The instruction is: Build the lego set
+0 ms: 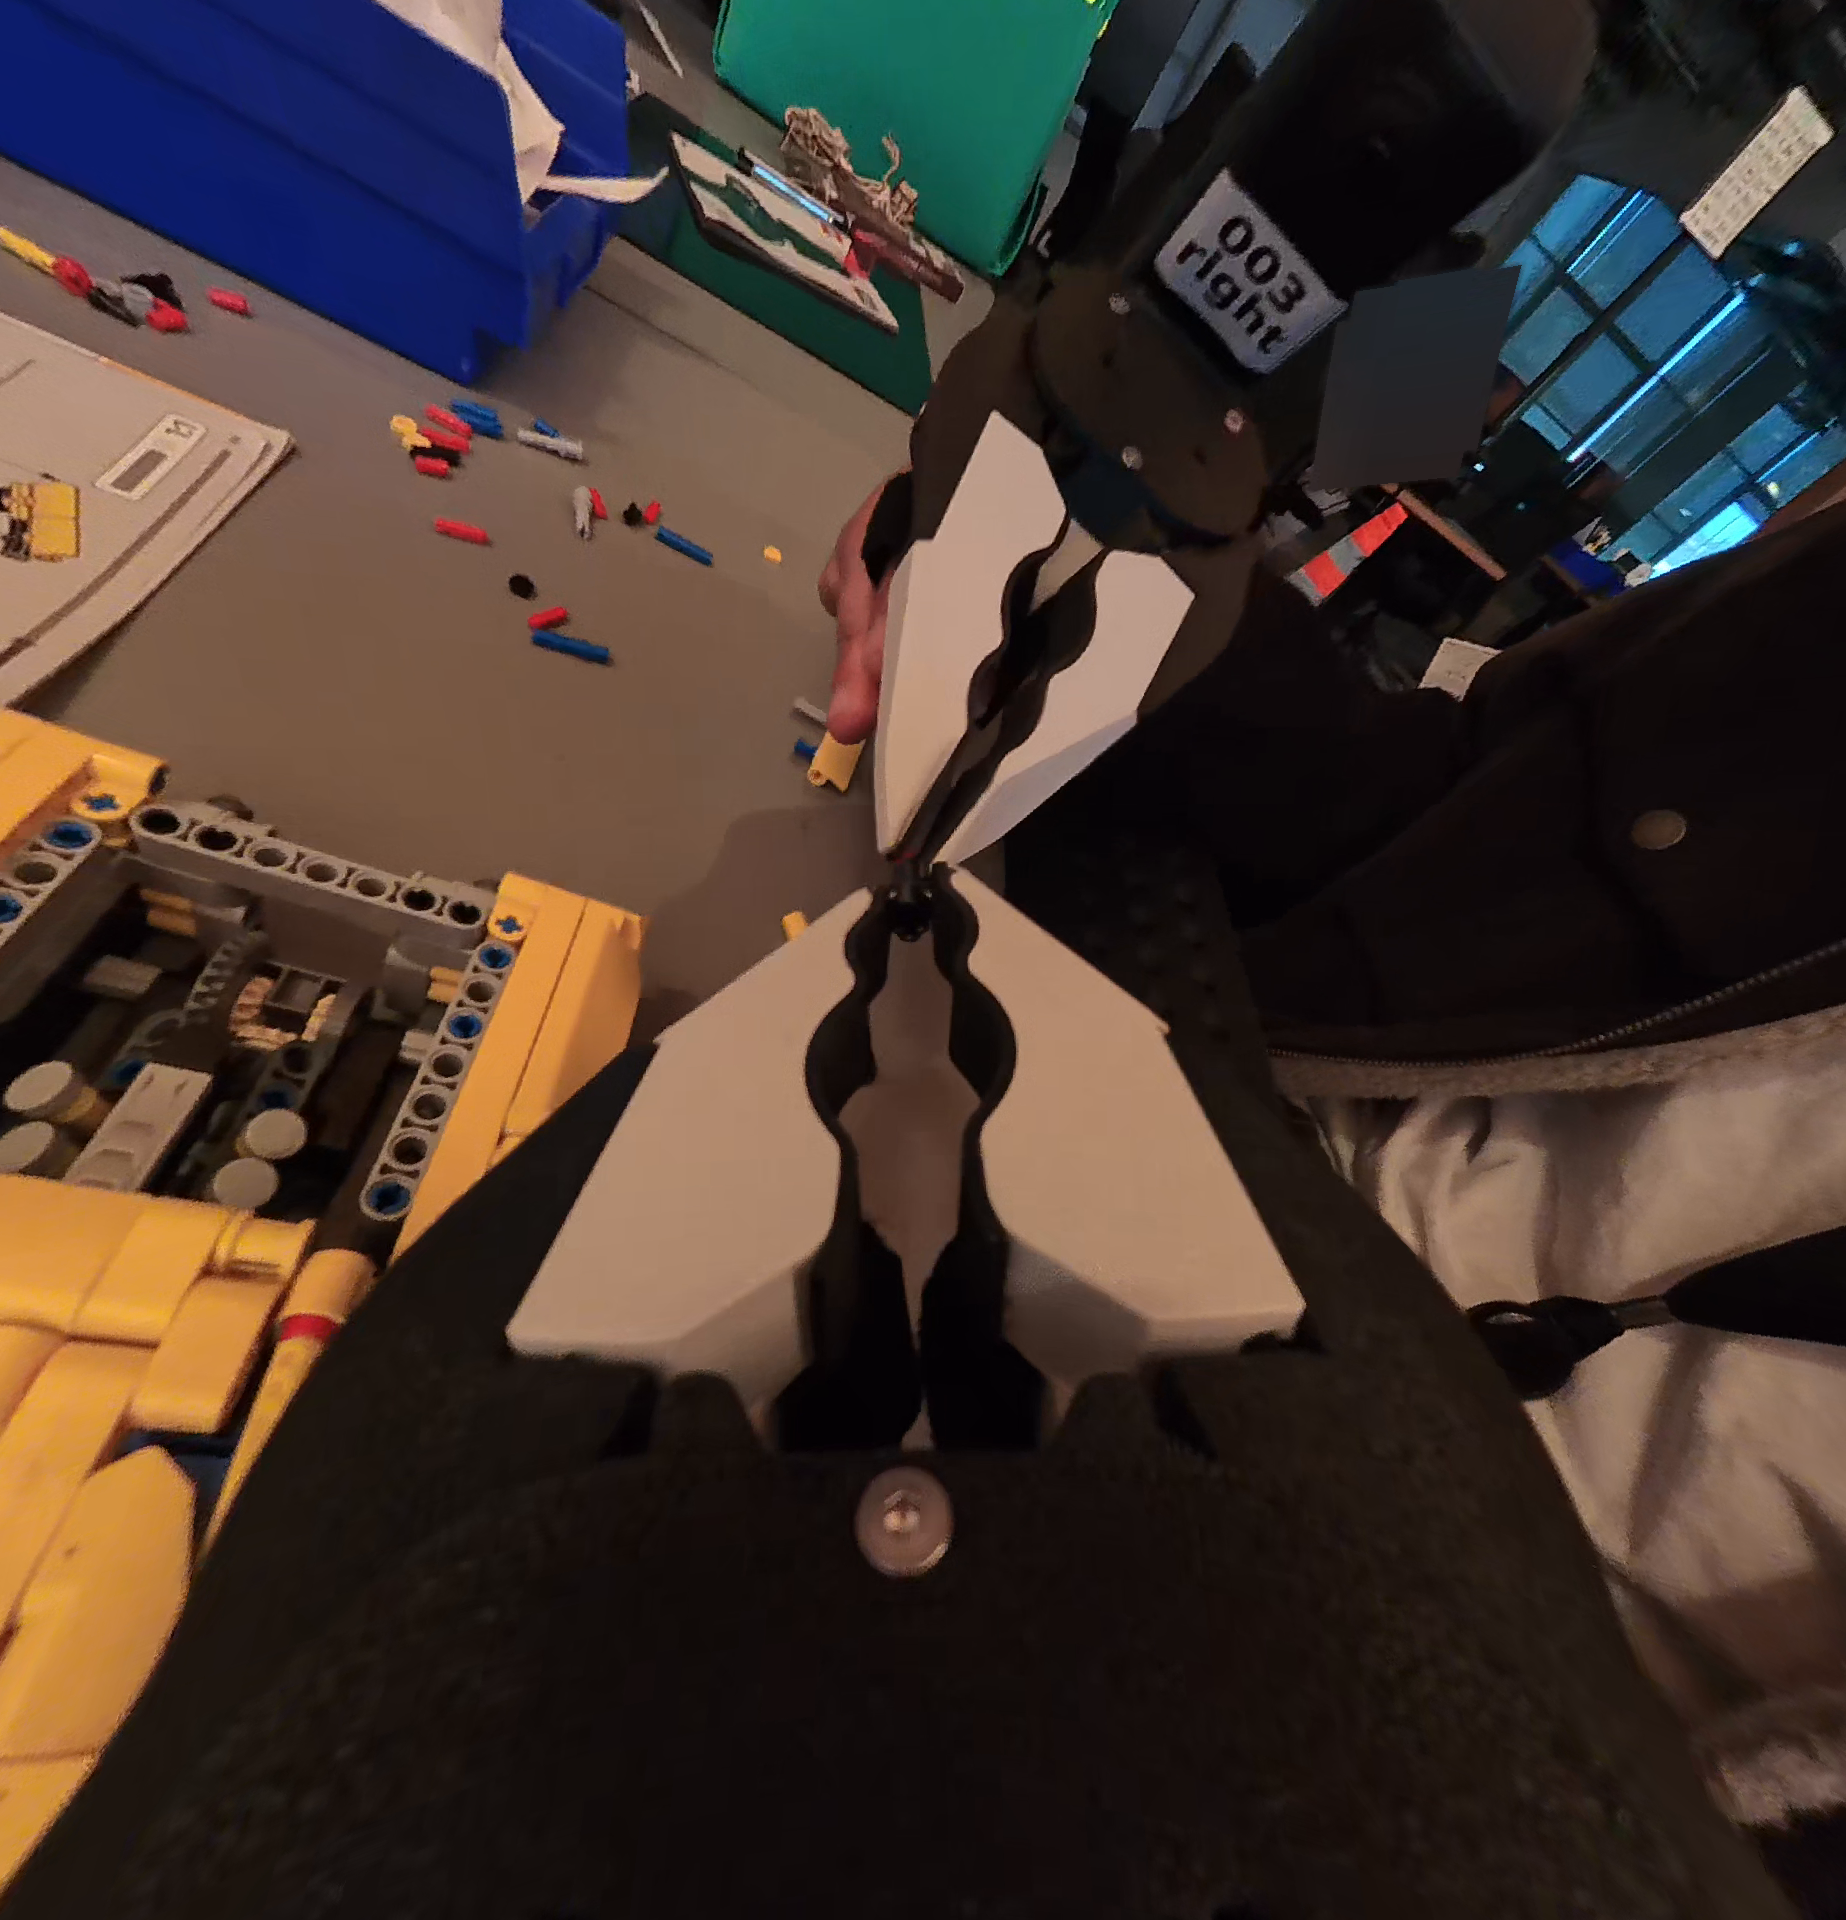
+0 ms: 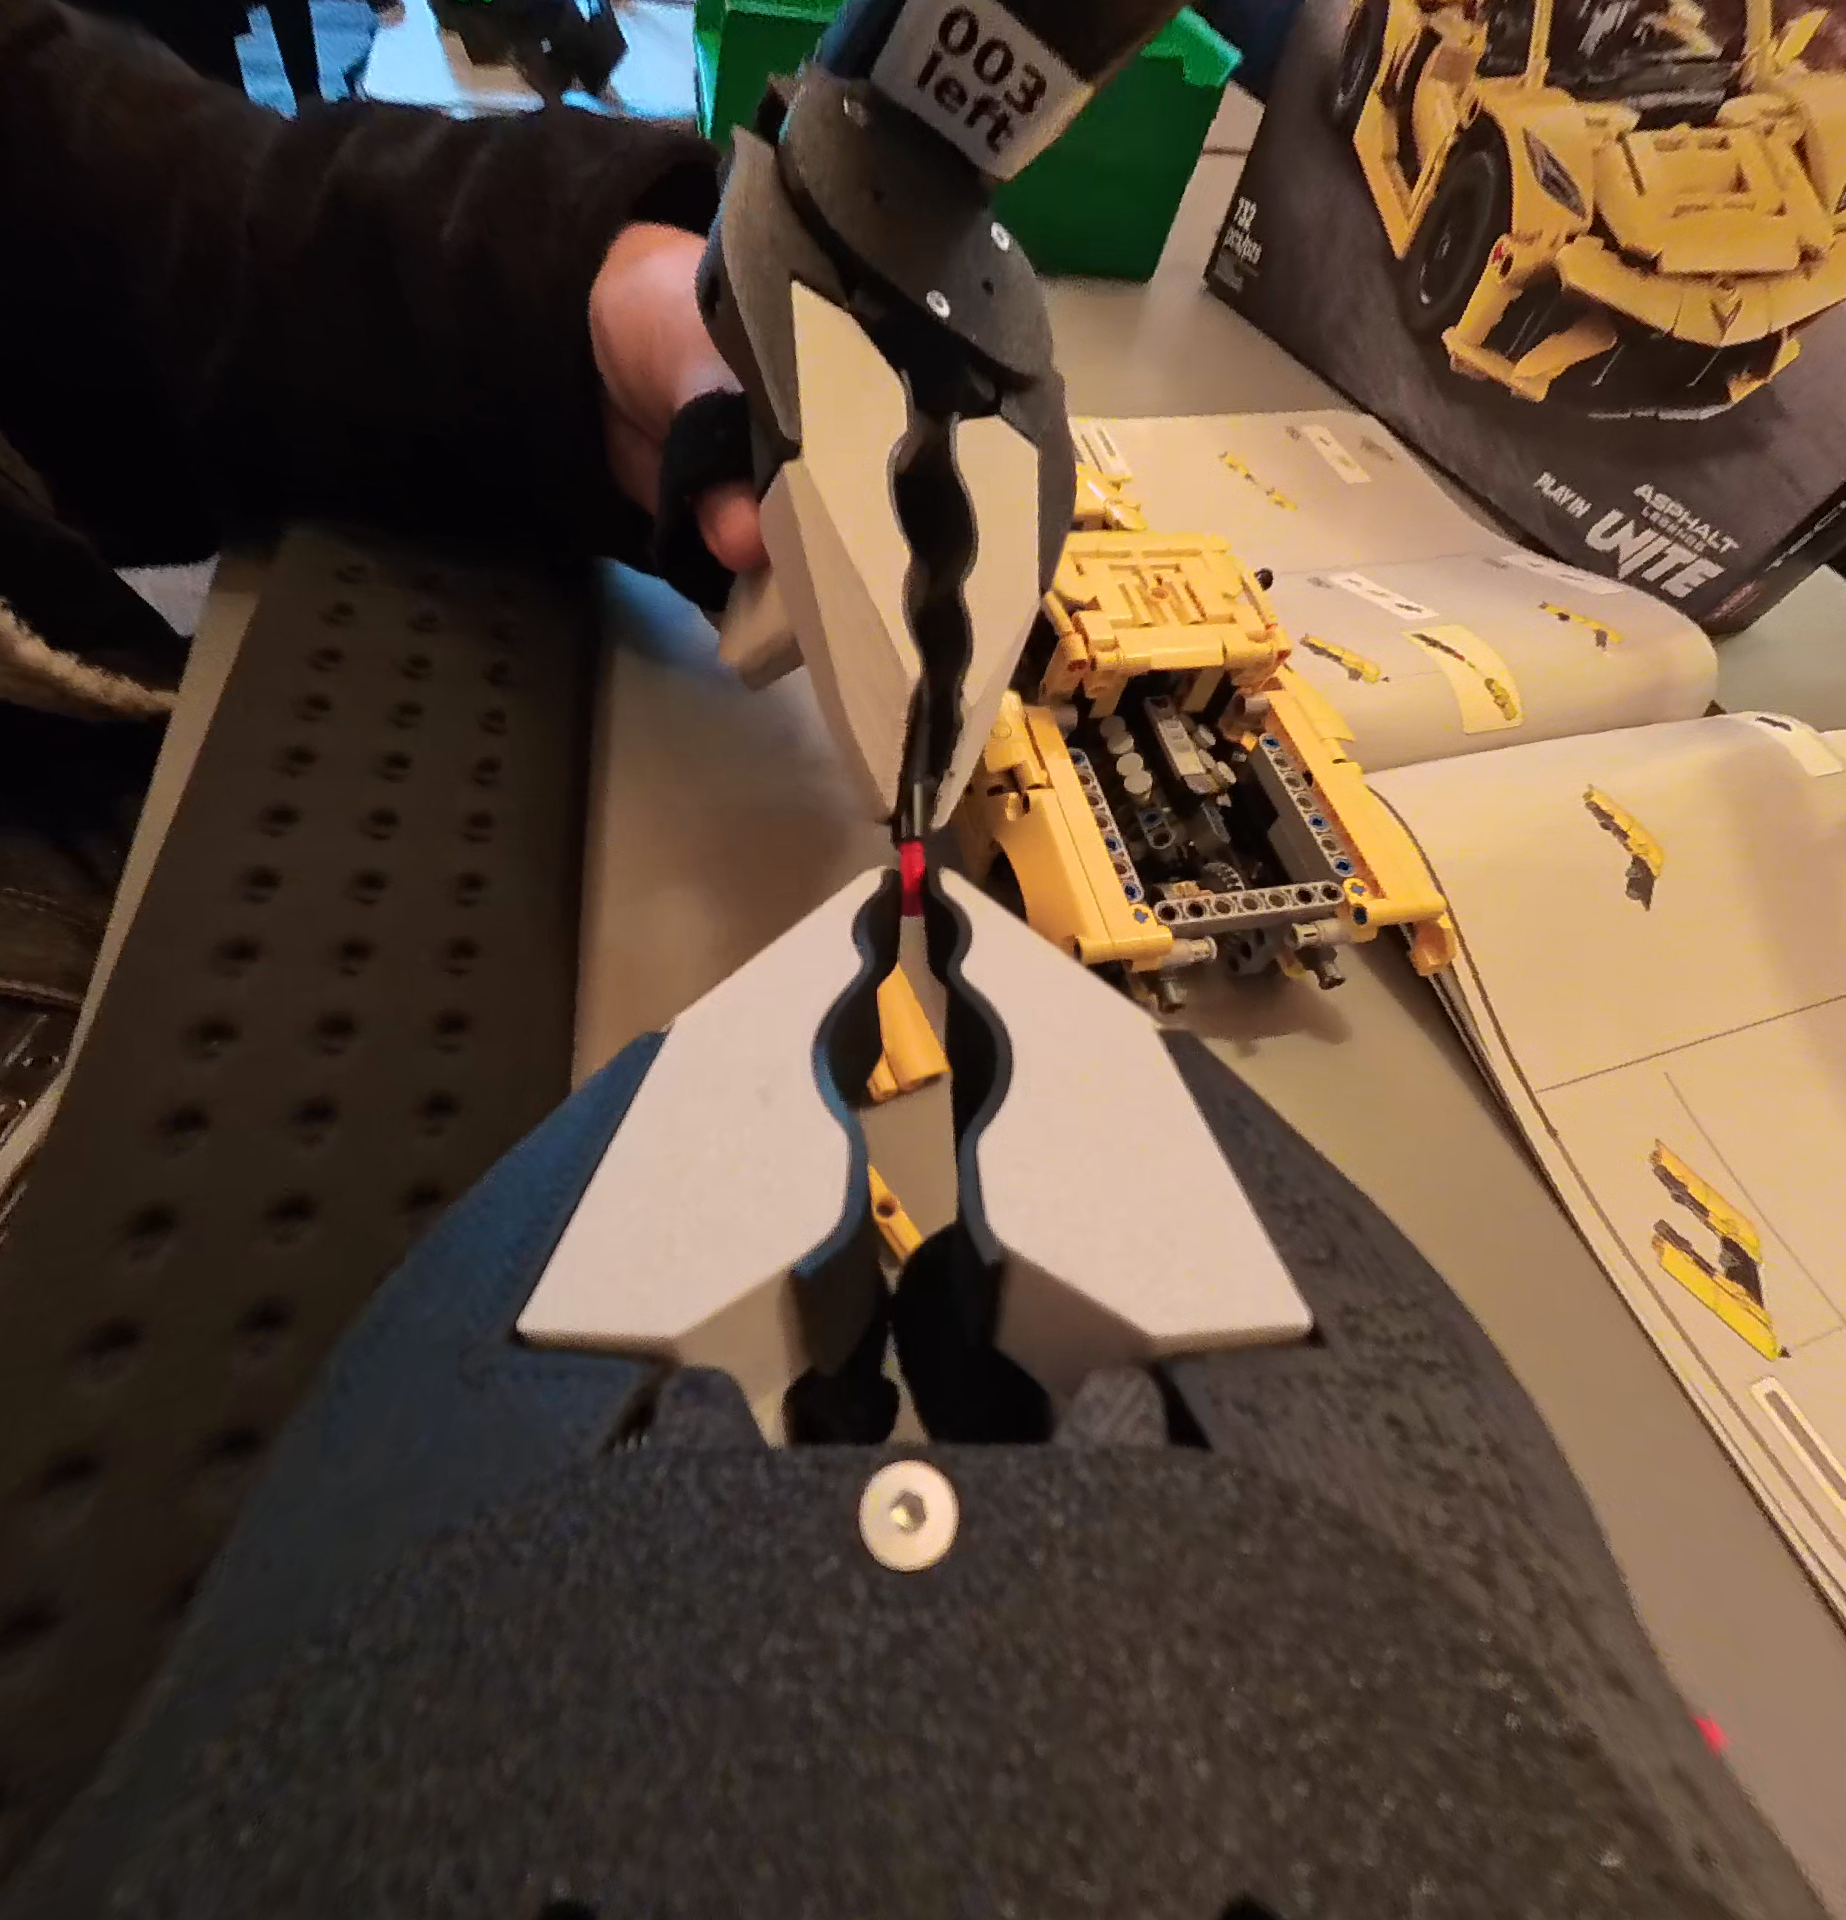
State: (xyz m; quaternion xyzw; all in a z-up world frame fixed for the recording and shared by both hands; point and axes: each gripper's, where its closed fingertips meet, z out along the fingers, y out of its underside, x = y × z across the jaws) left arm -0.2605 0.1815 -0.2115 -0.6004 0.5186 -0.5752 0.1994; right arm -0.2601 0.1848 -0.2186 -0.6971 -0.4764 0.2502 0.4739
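Observation:
My left gripper [image 1: 908, 899] is shut on a small black piece [image 1: 906, 920]. My right gripper [image 2: 911, 883] is shut on a short red pin [image 2: 911, 871]. The two grippers meet tip to tip above the table, and the red pin touches the black piece [image 2: 911, 808]. The right gripper [image 1: 914, 854] comes in from above in the left wrist view. The left gripper [image 2: 914, 819] does the same in the right wrist view. The part-built yellow car model [image 1: 275, 1039] sits on the table to the left, its open engine bay up [image 2: 1189, 790].
Loose red, blue and black pins [image 1: 545, 520] are scattered on the grey table. An open instruction booklet [image 2: 1625, 935] and the set's box [image 2: 1573, 260] lie beyond the car. Blue bins [image 1: 275, 156] and a green box [image 1: 898, 104] stand at the back. A black perforated board [image 2: 327, 935] lies at the left. Both grippers' tips are close together, under 4 cm apart.

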